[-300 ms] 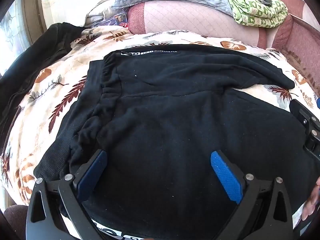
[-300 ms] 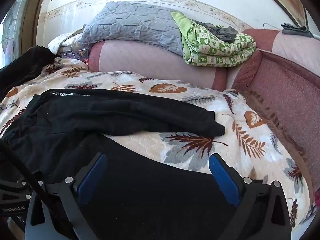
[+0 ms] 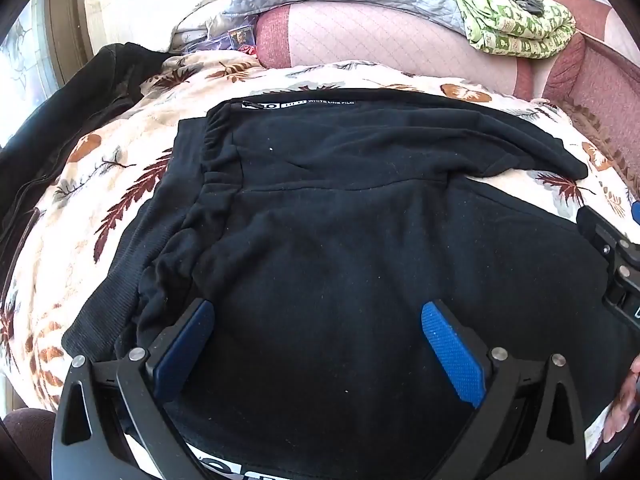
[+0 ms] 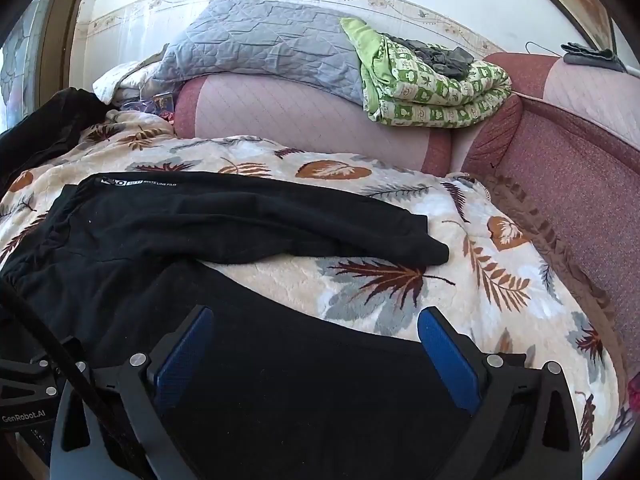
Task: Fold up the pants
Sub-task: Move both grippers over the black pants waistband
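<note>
Black pants (image 3: 340, 216) lie spread on a leaf-print blanket (image 3: 120, 184), waistband to the left, one leg running along the far side (image 4: 256, 220). My left gripper (image 3: 316, 320) is open, its blue pads just above the near pant leg close to the waist. My right gripper (image 4: 314, 328) is open over the near pant leg (image 4: 304, 380) further right, holding nothing. The right gripper's body shows at the right edge of the left wrist view (image 3: 616, 256).
A pink sofa back (image 4: 304, 120) carries a grey quilt (image 4: 260, 52) and a green patterned blanket (image 4: 432, 84). A black jacket (image 3: 60, 120) lies at the left. The sofa's red arm (image 4: 580, 168) stands at the right. A window is at the far left.
</note>
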